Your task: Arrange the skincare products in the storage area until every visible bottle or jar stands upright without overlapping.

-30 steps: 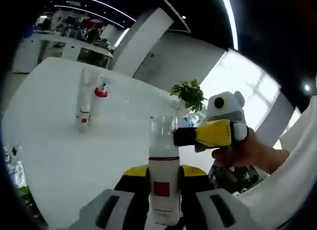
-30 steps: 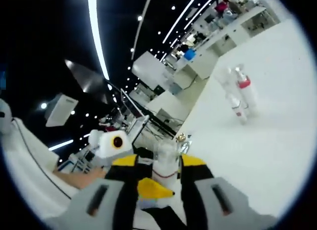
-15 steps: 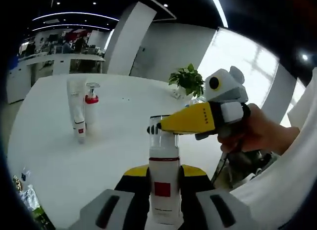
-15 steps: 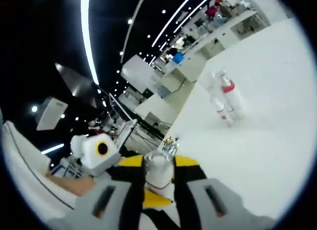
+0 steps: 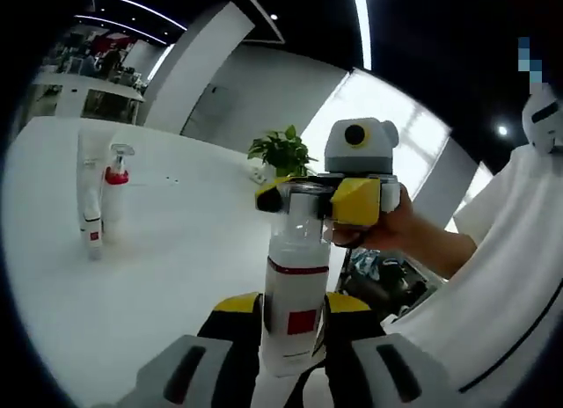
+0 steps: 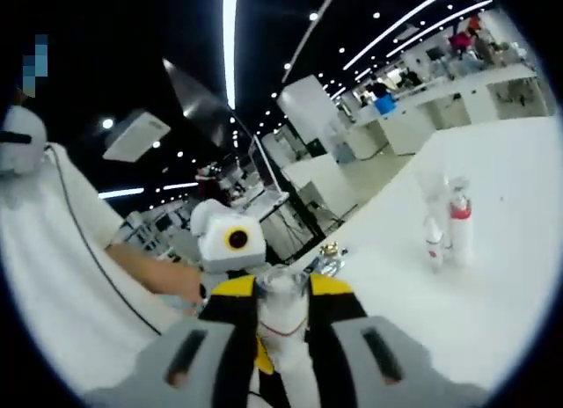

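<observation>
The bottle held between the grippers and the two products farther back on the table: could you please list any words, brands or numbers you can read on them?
No text is legible.
Held bottle: a plain red square on its label, any print too small to read.
Tube on the white table: a small red patch, blurred.
Pump bottle with a red collar: nothing readable.

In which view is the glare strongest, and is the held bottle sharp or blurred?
Left gripper view: the window behind is washed out, while the bottle is sharp with a readable red label. Right gripper view: ceiling strips glare, and the bottle cap between the jaws is soft.
</observation>
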